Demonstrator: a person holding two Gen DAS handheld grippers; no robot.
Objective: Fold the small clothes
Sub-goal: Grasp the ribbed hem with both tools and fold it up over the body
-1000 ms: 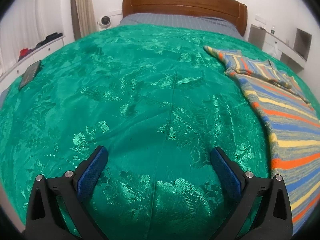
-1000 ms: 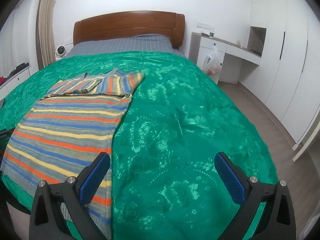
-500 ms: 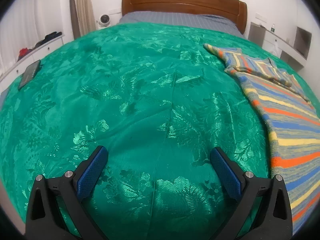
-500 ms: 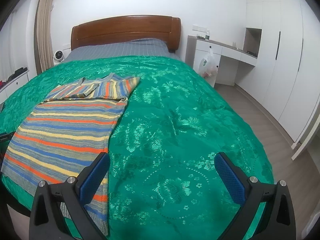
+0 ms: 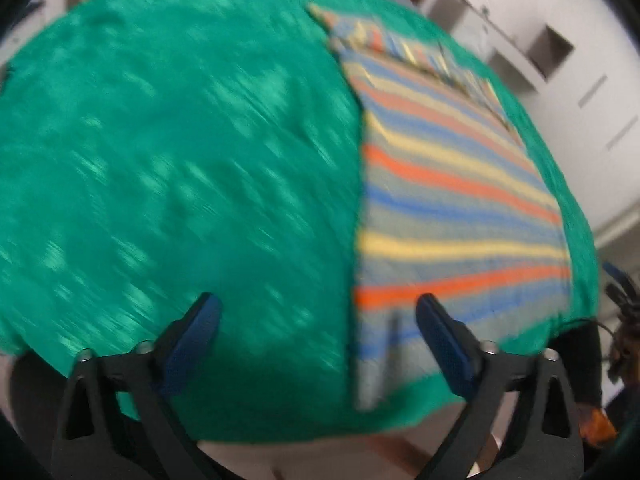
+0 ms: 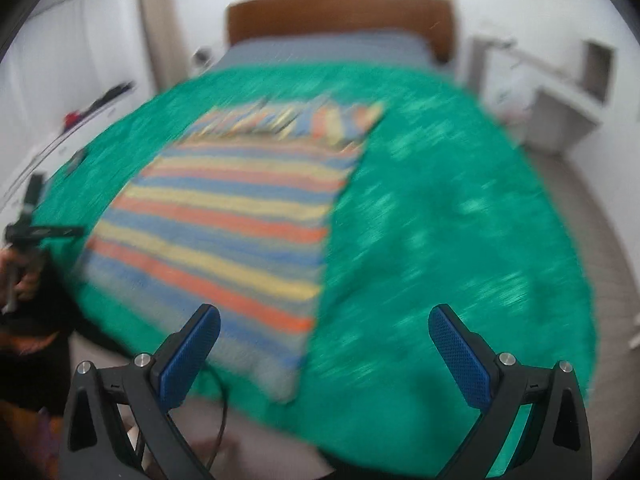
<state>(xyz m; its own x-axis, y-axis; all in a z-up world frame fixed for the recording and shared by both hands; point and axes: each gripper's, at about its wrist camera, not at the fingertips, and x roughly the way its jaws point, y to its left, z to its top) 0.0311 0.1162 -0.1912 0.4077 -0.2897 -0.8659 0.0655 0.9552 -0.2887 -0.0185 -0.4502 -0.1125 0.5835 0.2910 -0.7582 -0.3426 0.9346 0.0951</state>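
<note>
**Both grippers open over the bed foot, sweater flat and unheld**

Both views heavily motion-blurred.

- Bed [image 6: 440, 216]: green patterned cover fills most of both views, brown headboard [image 6: 340, 12] at the far end, grey sheet strip just below it.
- Sweater [image 6: 232, 216]: striped blue/yellow/orange, lying flat on the cover, lengthwise, collar end toward the headboard, hem at the near edge of the bed. Sleeve parts look folded across the top; blur hides detail. In the left view it [image 5: 452, 196] sits on the right half of the cover.
- Desk [image 6: 560, 80]: white, right of the bed by the wall.
- Left gripper [image 5: 318, 312]: jaws wide apart, have just been closing a little, nothing between the pads. Right finger [image 5: 440, 340] lines up over the hem corner; contact can't be judged. Left finger is over bare cover.
- Right gripper [image 6: 324, 328]: jaws wide open, empty, over the near edge of the bed; left finger [image 6: 188, 356] in front of the hem, right finger over green cover.
- Hand [image 6: 20, 276]: at the left edge of the right view, on a black handle.
</note>
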